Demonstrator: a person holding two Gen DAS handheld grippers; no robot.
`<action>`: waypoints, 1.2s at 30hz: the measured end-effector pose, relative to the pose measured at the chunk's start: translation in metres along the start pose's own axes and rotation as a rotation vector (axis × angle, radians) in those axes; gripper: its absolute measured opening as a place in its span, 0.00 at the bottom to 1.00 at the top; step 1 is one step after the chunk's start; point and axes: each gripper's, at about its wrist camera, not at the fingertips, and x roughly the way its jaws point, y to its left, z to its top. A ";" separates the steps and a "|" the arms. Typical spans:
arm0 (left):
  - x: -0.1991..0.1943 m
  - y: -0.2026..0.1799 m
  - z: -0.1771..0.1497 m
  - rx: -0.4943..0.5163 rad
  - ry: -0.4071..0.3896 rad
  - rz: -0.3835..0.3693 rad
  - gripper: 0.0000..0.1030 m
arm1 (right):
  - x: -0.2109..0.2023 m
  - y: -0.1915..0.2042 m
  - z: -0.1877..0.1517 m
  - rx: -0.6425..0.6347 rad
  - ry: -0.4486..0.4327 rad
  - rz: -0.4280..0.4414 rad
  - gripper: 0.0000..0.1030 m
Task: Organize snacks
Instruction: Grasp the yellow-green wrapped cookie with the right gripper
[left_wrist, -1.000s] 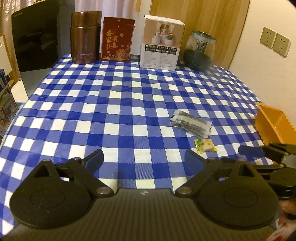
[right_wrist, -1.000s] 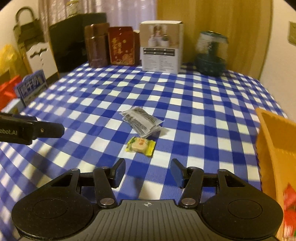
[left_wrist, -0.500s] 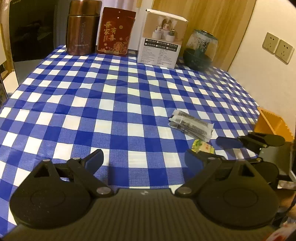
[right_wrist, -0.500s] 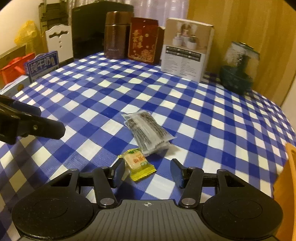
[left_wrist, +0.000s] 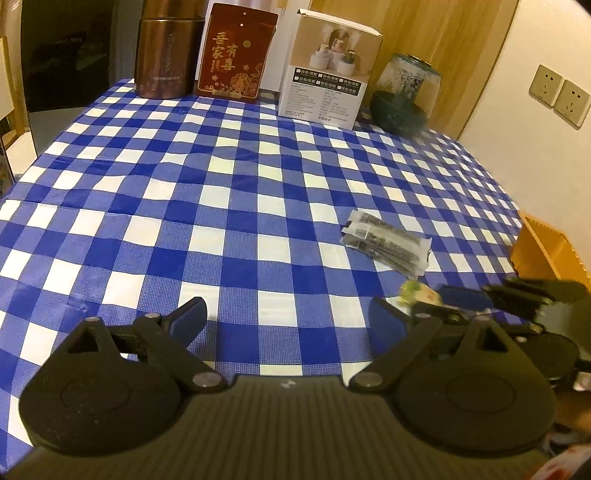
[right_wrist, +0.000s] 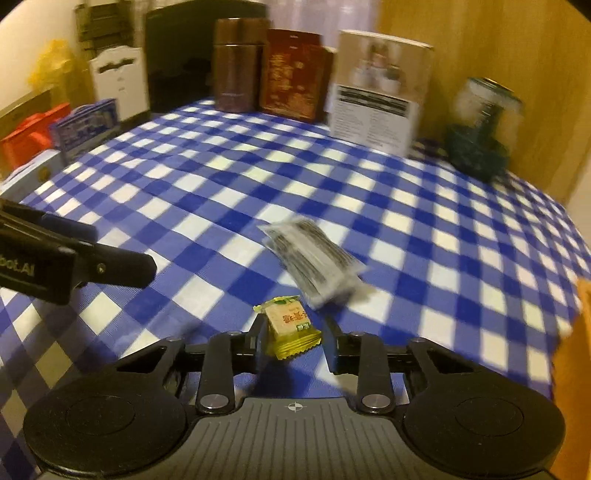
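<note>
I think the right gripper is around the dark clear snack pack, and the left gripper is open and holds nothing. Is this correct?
Not quite. In the right wrist view the right gripper is around the small yellow candy, not the dark snack pack, which lies just beyond it on the checked cloth. The left gripper is indeed open and holds nothing.

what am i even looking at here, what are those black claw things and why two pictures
The black claws are two hand-held grippers, each with a camera looking along its fingers, hence two pictures. The left gripper is open and empty over a blue checked tablecloth. The right gripper has its fingers either side of a small yellow candy, touching on one side, with a gap on the other. Just beyond lies a clear packet of dark snacks. An orange basket sits at the table's right edge.
</note>
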 end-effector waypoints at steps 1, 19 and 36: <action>0.000 0.000 0.000 0.001 0.001 -0.002 0.90 | -0.004 -0.001 -0.003 0.028 0.012 -0.022 0.30; -0.002 0.001 0.000 0.005 0.010 -0.017 0.90 | -0.011 0.001 -0.017 -0.059 -0.037 0.016 0.42; 0.012 -0.020 0.009 0.073 0.009 -0.047 0.90 | -0.031 -0.030 -0.011 0.187 -0.096 -0.086 0.27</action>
